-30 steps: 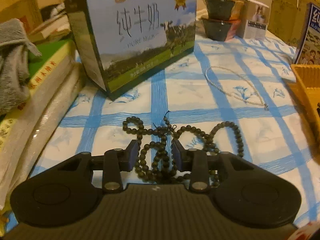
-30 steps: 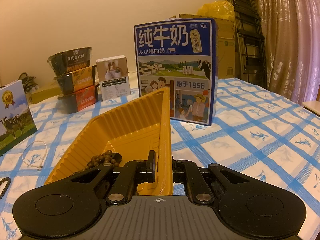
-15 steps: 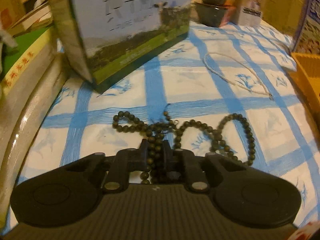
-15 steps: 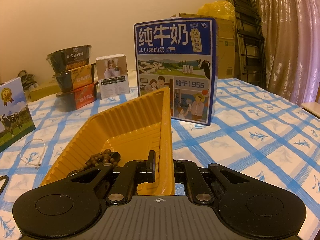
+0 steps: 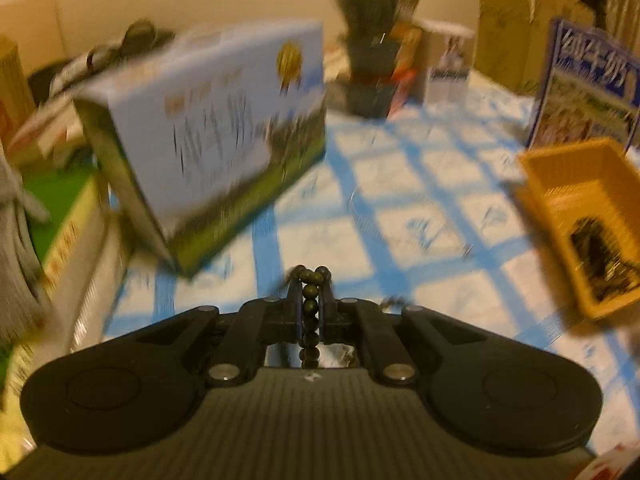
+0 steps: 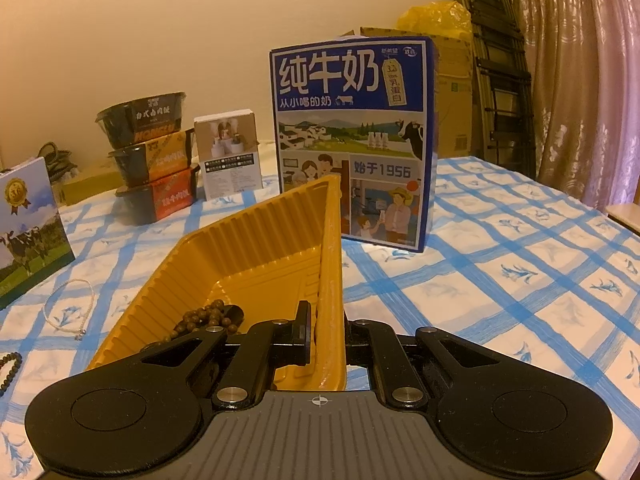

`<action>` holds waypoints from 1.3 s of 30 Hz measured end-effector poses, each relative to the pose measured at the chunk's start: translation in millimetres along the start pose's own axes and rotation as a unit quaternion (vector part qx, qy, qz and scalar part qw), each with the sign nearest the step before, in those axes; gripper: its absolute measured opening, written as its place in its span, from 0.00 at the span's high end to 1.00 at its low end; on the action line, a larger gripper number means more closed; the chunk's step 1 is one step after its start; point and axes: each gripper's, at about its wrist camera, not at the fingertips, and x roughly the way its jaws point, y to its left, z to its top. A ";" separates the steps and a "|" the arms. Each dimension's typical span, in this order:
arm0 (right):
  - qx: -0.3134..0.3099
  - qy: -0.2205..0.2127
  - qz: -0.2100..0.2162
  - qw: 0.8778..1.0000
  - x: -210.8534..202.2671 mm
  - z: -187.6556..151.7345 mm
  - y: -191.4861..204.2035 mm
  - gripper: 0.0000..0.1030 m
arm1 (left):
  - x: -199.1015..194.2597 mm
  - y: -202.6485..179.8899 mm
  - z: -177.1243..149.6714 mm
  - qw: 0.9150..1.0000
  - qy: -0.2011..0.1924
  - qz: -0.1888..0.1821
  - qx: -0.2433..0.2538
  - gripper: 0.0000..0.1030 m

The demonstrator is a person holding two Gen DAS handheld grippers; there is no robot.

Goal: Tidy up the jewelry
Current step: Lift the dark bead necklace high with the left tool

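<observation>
My left gripper [image 5: 311, 280] is shut on a dark bead necklace [image 5: 310, 294] and holds it up above the blue-checked tablecloth; the view is blurred by motion. The yellow tray [image 5: 560, 184] stands to its right with dark beads inside. My right gripper [image 6: 326, 312] is shut on the right wall of the yellow tray [image 6: 256, 248]. Brown beads [image 6: 208, 318] lie in the tray's near corner. A thin pearl necklace [image 6: 64, 308] lies on the cloth left of the tray. The end of a dark bead string [image 6: 8, 368] shows at the left edge.
A milk carton with a cow [image 5: 208, 132] stands left of centre, books and a grey cloth [image 5: 24, 216] at far left. A blue milk box [image 6: 352, 140] stands behind the tray. Stacked black bowls [image 6: 152, 160] and a small white box [image 6: 230, 152] stand at the back.
My left gripper closed on the dark bead necklace and lifted it off the cloth, swinging right toward the tray. My right gripper kept its hold on the tray wall.
</observation>
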 end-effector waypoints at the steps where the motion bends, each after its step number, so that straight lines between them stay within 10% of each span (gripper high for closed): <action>1: 0.000 0.000 0.001 1.000 0.0 0.5 0.7 0.91 | -8.9 -1.6 8.2 1.000 -0.010 -0.004 0.001 0.94; 15: 0.000 -0.008 0.009 1.000 -1.4 5.4 4.3 0.91 | -121.6 -37.9 116.4 0.987 -0.150 -0.052 0.038 0.94; 39: 0.005 -0.009 0.013 1.000 1.0 6.8 6.6 0.91 | -197.5 -106.9 199.8 0.958 -0.249 -0.102 0.104 0.94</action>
